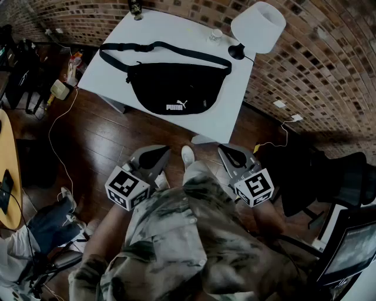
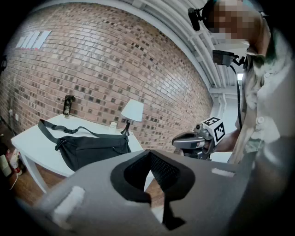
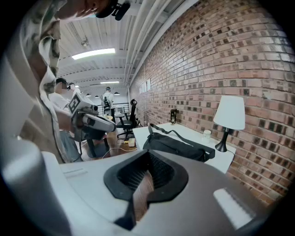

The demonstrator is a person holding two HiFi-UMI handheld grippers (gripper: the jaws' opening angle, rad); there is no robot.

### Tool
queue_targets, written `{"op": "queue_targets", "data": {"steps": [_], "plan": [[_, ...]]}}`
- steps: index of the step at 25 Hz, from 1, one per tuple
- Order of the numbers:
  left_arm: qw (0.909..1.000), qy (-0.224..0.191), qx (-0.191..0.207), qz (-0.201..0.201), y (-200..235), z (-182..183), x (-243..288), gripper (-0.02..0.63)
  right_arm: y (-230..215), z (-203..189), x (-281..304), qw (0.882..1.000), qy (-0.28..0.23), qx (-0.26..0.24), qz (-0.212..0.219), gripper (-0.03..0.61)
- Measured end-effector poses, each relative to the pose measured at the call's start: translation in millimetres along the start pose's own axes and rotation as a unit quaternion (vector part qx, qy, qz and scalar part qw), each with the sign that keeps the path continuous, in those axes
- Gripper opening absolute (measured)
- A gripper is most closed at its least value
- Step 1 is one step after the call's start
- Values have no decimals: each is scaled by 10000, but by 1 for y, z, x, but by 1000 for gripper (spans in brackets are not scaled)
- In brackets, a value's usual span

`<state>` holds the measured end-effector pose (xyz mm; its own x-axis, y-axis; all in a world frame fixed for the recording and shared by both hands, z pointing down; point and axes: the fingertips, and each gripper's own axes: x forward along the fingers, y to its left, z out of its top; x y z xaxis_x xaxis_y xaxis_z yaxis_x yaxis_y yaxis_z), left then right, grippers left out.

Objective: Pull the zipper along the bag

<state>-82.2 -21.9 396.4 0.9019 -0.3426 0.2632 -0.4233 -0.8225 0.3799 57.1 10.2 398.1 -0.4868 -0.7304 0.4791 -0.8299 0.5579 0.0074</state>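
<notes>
A black waist bag (image 1: 173, 88) with a white logo lies flat on the white table (image 1: 176, 35), its strap looped behind it. I cannot make out its zipper pull. Both grippers hang low by the person's body, over the wooden floor and well short of the table. The left gripper (image 1: 161, 151) is shut and empty, its jaws meeting at the tip (image 2: 148, 154), with the bag (image 2: 92, 150) far ahead to the left. My right gripper (image 1: 230, 151) also looks shut with nothing in it (image 3: 147, 154), and the bag (image 3: 177, 146) lies ahead of it.
A white lamp (image 1: 258, 23) and a small glass (image 1: 216, 36) stand at the table's far right corner, with a dark object (image 1: 136, 9) at its back edge. Cables trail over the floor at left. An office chair (image 1: 346, 176) stands at right, and a seated person's legs (image 1: 53, 220) are at lower left.
</notes>
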Motion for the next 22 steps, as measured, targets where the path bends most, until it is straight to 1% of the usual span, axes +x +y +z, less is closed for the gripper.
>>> {"op": "queue_targets", "data": {"steps": [4,7,10,12,14,17,20,21,22], "plan": [[9997,172,-137,74,33,5,36,3,-49,-8,49,10000,46,-54,46,8],[9991,291,-269,176,51,14,66,3,-87,-18,85,9996,178,-41,229,8],[9981,359,-384,307,64,17,101,3,-121,-30,117,9978,369,-302,463,8],[9970,409,-503,411,74,14,122,3,-133,-38,138,9955,473,-511,649,8],[9958,532,-551,495,81,8,140,3,-140,-47,154,9929,576,-620,838,8],[9933,722,-627,651,92,-2,166,3,-153,-60,173,9890,757,-726,1046,7],[9886,930,-879,797,105,-16,186,7,-166,-71,192,9863,880,-761,1166,8],[9867,997,-990,817,108,-21,192,37,-168,-75,198,9854,925,-774,1200,8],[9850,1054,-1092,825,111,-27,199,54,-171,-79,205,9844,971,-796,1234,8]]}}
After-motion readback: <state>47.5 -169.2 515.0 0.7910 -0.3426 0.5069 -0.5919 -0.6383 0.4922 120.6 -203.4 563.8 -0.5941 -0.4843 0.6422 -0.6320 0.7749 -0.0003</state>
